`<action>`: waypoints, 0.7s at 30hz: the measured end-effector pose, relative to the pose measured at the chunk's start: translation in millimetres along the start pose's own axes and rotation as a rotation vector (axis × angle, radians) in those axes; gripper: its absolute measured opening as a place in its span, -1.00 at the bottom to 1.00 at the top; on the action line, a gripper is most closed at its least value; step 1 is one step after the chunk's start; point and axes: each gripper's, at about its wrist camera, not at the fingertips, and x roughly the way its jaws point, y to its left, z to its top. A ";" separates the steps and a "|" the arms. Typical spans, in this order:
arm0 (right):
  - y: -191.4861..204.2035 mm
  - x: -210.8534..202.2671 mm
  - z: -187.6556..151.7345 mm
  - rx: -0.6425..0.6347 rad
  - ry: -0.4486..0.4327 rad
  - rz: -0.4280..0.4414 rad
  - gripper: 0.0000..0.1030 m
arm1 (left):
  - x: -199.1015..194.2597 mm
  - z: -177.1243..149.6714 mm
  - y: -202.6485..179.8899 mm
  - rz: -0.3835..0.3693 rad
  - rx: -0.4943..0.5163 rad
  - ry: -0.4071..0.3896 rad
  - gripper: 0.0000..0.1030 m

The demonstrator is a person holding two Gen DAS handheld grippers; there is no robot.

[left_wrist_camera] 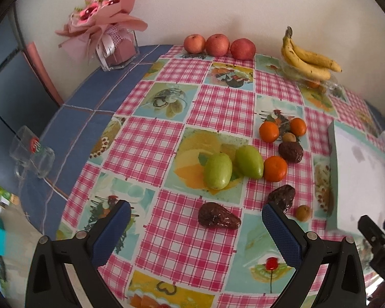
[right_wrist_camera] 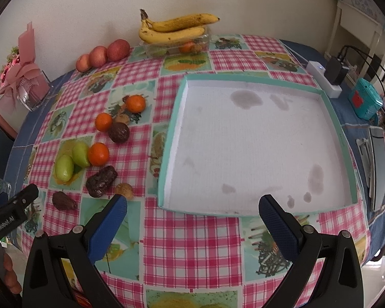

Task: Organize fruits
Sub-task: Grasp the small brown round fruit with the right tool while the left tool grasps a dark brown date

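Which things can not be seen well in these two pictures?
- Fruit in the clear box under the bananas: the glare and the bananas hide most of it, in both views.
- Mug: blurred, its logo unreadable, left view.
- Left claw: cut off by the edge in the right view.
- Tray: cut off on the right in the left view.

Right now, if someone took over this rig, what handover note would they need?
Left gripper: open, empty, over the near dark fruit.
Right gripper: open, empty, at the tray's near edge.
Loose on the cloth: two green fruits, three oranges, dark and small brown fruits. Apples and bananas sit by the wall.
Done: nothing is in the tray.
Left: apparently all the sorting.
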 end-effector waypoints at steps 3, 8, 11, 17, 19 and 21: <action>7.8 0.7 4.1 -0.024 -0.015 0.027 0.99 | 1.3 3.1 4.4 -0.008 0.005 -0.006 1.00; 26.2 -4.2 14.0 -0.082 -0.072 0.094 0.99 | 2.6 11.8 16.3 -0.051 -0.001 -0.054 1.00; 38.3 -5.5 19.2 -0.117 -0.100 0.123 0.99 | 6.2 15.0 23.0 -0.110 -0.004 -0.065 1.00; 55.0 2.1 21.1 -0.169 -0.092 0.146 0.98 | 14.8 11.2 21.2 -0.156 -0.004 -0.104 1.00; 57.3 7.2 21.3 -0.171 -0.077 0.145 0.93 | 20.5 11.7 19.4 -0.199 0.005 -0.071 1.00; 59.2 11.1 21.8 -0.176 -0.066 0.149 0.80 | 26.6 12.4 20.7 -0.235 -0.016 -0.034 1.00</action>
